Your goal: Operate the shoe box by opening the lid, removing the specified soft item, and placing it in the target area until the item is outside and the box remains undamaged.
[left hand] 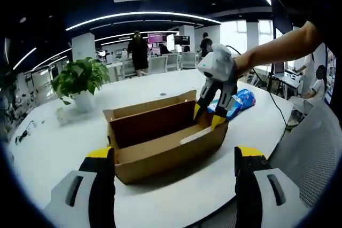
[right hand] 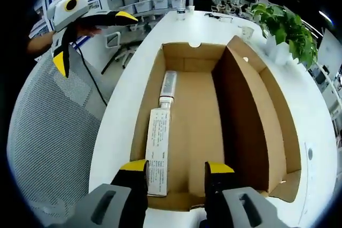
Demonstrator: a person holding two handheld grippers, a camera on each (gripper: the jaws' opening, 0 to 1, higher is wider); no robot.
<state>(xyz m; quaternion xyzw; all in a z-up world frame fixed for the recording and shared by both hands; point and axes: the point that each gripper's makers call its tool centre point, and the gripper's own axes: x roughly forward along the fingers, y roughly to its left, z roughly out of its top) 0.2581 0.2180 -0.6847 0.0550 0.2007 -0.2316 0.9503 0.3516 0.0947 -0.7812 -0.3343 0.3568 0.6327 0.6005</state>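
In the left gripper view, the open shoe box (left hand: pixel 160 137) of brown cardboard stands in the middle of the frame on the white worktop (left hand: pixel 48 148), with its lid flap raised at the far side. The left tool (left hand: pixel 173 164) is at the bottom of the frame, its jaws wide apart and holding nothing, short of the box. The right tool (left hand: pixel 210 115) comes from the upper right, held by a person's arm (left hand: pixel 278 46), and its yellow tips reach down at the right end of the box. Behind it a blue package (left hand: pixel 240 101) lies on the worktop. A potted plant (left hand: pixel 80 81) stands at the left.

In the right gripper view, the right tool (right hand: pixel 176 170) is released, jaws apart over the near edge of the box. A white tube (right hand: pixel 160 148) lies inside on the box floor, along the left wall. The left tool (right hand: pixel 88 38) appears at the upper left, jaws spread, above a grey mesh chair (right hand: pixel 48 148).
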